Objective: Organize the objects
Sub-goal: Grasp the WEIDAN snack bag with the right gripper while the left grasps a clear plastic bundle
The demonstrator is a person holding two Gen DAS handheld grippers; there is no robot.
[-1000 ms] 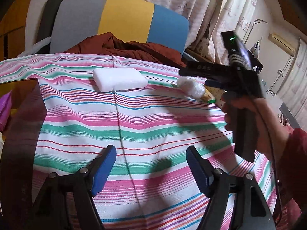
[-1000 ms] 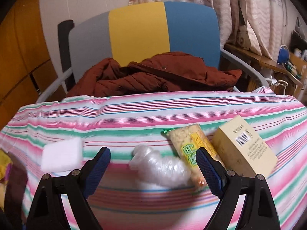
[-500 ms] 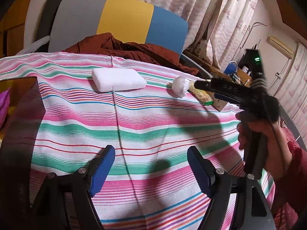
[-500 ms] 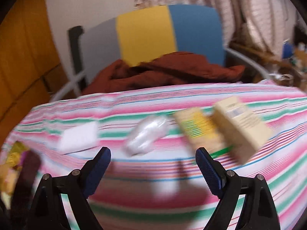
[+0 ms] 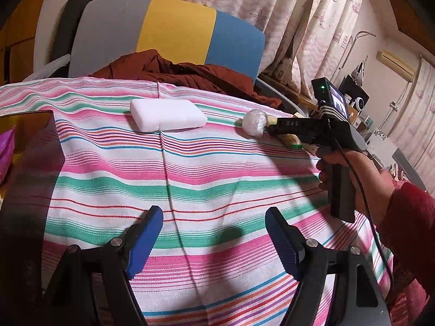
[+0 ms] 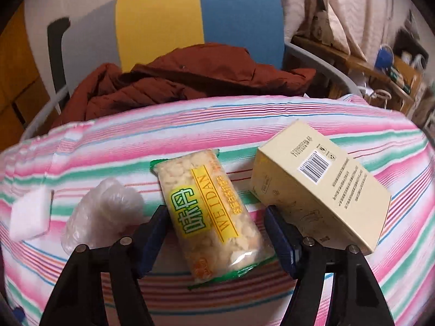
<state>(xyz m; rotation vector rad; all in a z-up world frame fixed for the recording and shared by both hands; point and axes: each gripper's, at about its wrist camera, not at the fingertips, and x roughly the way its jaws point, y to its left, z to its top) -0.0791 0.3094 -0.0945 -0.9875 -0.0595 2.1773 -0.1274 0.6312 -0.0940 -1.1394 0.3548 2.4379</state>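
On the striped tablecloth [image 5: 217, 179] lie a white foam block [image 5: 167, 114], a crumpled clear plastic bag [image 5: 254, 122], a snack pack and a box. In the right wrist view the yellow snack pack [image 6: 214, 214] lies between the open jaws of my right gripper [image 6: 217, 233], with the plastic bag [image 6: 102, 212] to the left, the cream box [image 6: 320, 187] to the right and the foam block [image 6: 31, 214] at far left. My left gripper [image 5: 214, 239] is open and empty over bare cloth near the front.
A chair with grey, yellow and blue back [image 5: 174, 30] holds a rust-red jacket [image 6: 187, 76] behind the table. A dark container [image 5: 30, 179] with a purple item stands at the left. Curtains and cluttered shelves [image 5: 353, 100] are at the right.
My right gripper has swung right and come in low, so the snack pack now sits between its jaws instead of the plastic bag. The left gripper has stayed in place.
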